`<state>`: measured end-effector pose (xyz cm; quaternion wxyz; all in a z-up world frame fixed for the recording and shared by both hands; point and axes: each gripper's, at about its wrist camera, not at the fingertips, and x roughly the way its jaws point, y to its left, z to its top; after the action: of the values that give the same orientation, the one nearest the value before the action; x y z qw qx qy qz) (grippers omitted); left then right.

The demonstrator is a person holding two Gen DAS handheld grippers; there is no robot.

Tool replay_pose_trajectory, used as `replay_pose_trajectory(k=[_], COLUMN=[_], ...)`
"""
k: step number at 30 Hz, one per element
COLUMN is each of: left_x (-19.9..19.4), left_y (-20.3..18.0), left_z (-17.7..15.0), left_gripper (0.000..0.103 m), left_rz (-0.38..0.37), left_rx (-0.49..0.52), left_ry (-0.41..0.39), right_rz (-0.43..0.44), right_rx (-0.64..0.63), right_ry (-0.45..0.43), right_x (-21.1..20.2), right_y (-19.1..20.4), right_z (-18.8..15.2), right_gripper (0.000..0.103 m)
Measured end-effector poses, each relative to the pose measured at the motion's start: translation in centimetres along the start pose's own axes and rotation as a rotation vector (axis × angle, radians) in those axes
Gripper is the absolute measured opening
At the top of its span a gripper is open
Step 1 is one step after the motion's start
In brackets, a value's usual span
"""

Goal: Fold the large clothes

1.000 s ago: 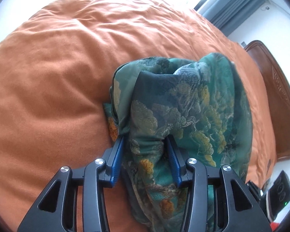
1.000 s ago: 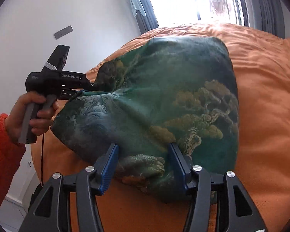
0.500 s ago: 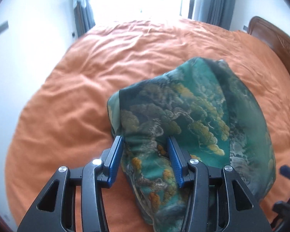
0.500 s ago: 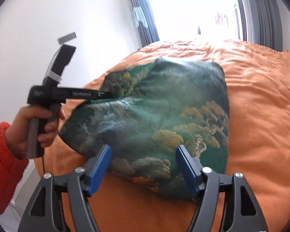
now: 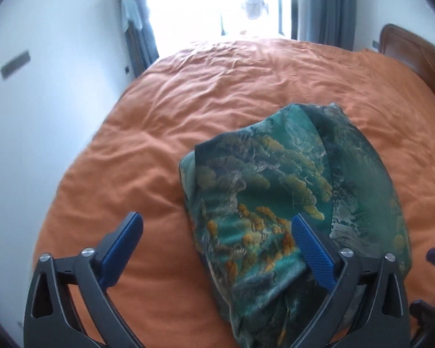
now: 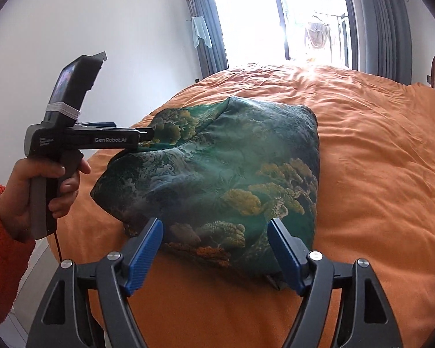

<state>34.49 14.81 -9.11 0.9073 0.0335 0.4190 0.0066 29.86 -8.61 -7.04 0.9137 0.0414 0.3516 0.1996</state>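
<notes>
Both tools, left tool (image 5: 217, 232) and right tool (image 6: 216, 229), are opening, released above the folded garment (image 6: 232, 179); orange bed (image 5: 188, 110) lies bare beyond.

The left gripper (image 6: 148, 136) has a dark grey pistol handle with white lettering, a screen banded on top and a red cable below. A fuzzy orange-red sleeve (image 6: 3, 232) covers the arm. Both grippers have black frames, silver screws and ribbed blue pads (image 6: 143, 253).
</notes>
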Motion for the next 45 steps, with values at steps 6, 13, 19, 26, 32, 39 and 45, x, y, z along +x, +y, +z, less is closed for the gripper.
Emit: replay_pose_trajectory(k=[6,13,19,26,32,39,45], left_x=[-0.5,0.9,5.0,11.6,13.9,16.0,17.6], left_y=[4.3,11.4,11.4,9.1,8.0,5.6,4.9], left_z=[-2.1,-4.1,-0.8,-1.1,-2.2,-1.4,-1.2], left_gripper=[0.102,0.101,0.101,0.101,0.103,0.103,0.103], left_rz=[-0.189,-0.476,-0.653,-0.674,-0.674,-0.654,-0.668], left_rx=[-0.119,-0.423,-0.499,-0.529,-0.526,-0.424,-0.41], left_ry=[0.129,0.195,0.23,0.344,0.378,0.428,0.442], right_rz=[-0.04,-0.06,-0.022,0.002,0.005,0.118,0.34], right_rx=[-0.001,0.028,0.089,-0.014,0.044,0.248,0.405], right_ry=[-0.004,-0.021,0.02,-0.011,-0.01,0.058,0.189], right_x=[-1.6,-3.3,-2.5,-3.8,-3.6,1.0,9.2], right_y=[-1.0,-3.2,-3.4,-0.6,-2.8,-11.5,-16.6], right_z=[-0.6,-2.0,-2.8,-2.1,-1.5,1.2,2.7], right_gripper=[0.076,0.076,0.076,0.076,0.076,0.077,0.077])
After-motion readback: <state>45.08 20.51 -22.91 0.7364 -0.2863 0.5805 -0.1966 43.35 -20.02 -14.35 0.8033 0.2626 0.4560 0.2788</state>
